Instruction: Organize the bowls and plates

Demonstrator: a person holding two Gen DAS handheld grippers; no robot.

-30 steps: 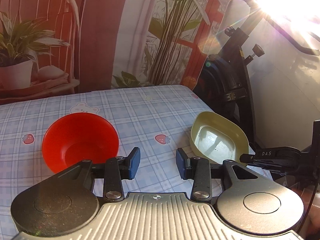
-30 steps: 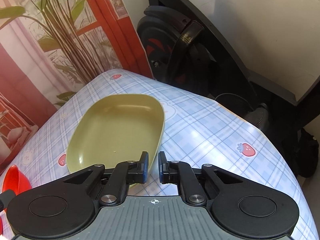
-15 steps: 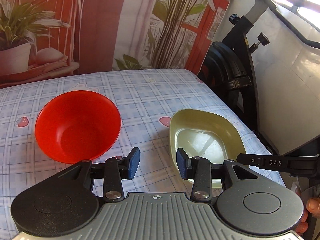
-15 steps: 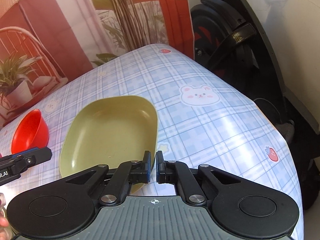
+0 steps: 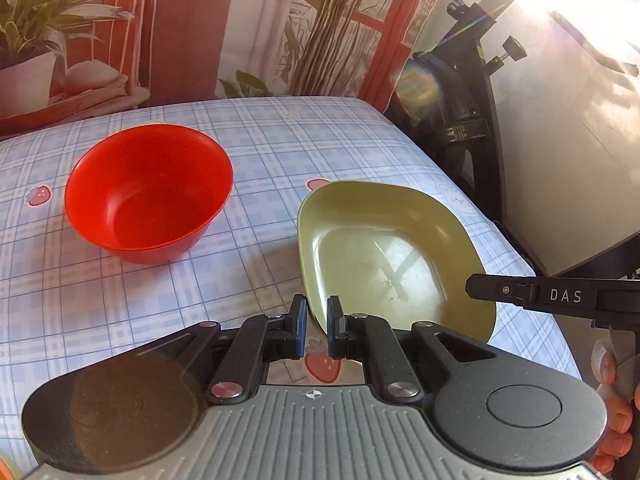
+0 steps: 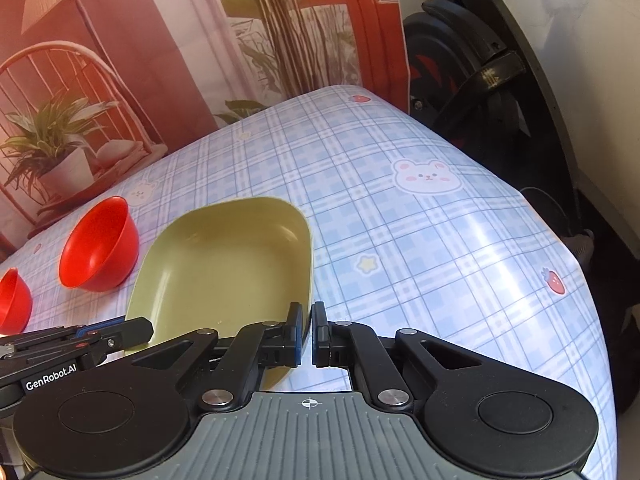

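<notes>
1. Left wrist view: the checked tablecloth [image 5: 280,152] fills the middle of the frame, and the olive-green plate [image 5: 384,252] is seen at centre right, resting on it near the cloth's right edge.
2. A red bowl [image 5: 148,192] is seen upright at left of centre, well apart from the plate; in the right wrist view a second red bowl [image 6: 14,300] is cut by the left edge of the frame.
3. The step in hand is judged to be the gripping of the plate from two sides, ahead of its being lifted or shifted towards the bowls.
4. The left gripper [image 5: 317,328] is seen at lower centre with its jaws narrowed; they have just been closing, and the plate's near rim lies between the blue pads, apparently pinched.
5. The right gripper [image 6: 307,334] is seen at lower centre of its own view, clamped on the plate's rim at the lower right corner of the plate, with only a slit left between the pads.
6. In the left wrist view the right gripper's black finger is seen reaching in from the right edge over the plate.
7. For the next move, both grips are judged to need holding firm while the plate is raised level, so that neither rim slips.
</notes>
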